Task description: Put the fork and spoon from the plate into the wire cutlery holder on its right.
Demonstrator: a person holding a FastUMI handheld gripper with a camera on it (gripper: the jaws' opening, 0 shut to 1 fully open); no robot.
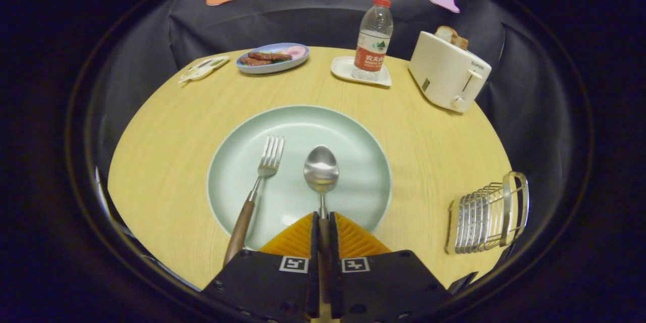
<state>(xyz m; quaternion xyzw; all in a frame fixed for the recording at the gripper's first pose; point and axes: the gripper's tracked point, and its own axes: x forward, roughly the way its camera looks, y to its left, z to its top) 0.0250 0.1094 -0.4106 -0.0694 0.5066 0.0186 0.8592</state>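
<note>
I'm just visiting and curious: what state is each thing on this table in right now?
gripper: shut on the spoon's handle.
spoon: on the green plate, handle clamped.
fork: lying loose on the plate.
green plate: flat on the table.
wire cutlery holder: nothing visible inside.
water bottle: upright, capped.
toaster: bread poking out.

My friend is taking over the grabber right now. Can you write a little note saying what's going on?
Gripper: shut on the spoon's handle; the bowl lies ahead of the fingers, over the plate.
Fork: on the plate, left of the spoon, handle over the near rim.
Holder: on the table, right of the plate; nothing seen in it.
Done: spoon gripped.
Left: carry the spoon to the holder, then do the fork.
</note>
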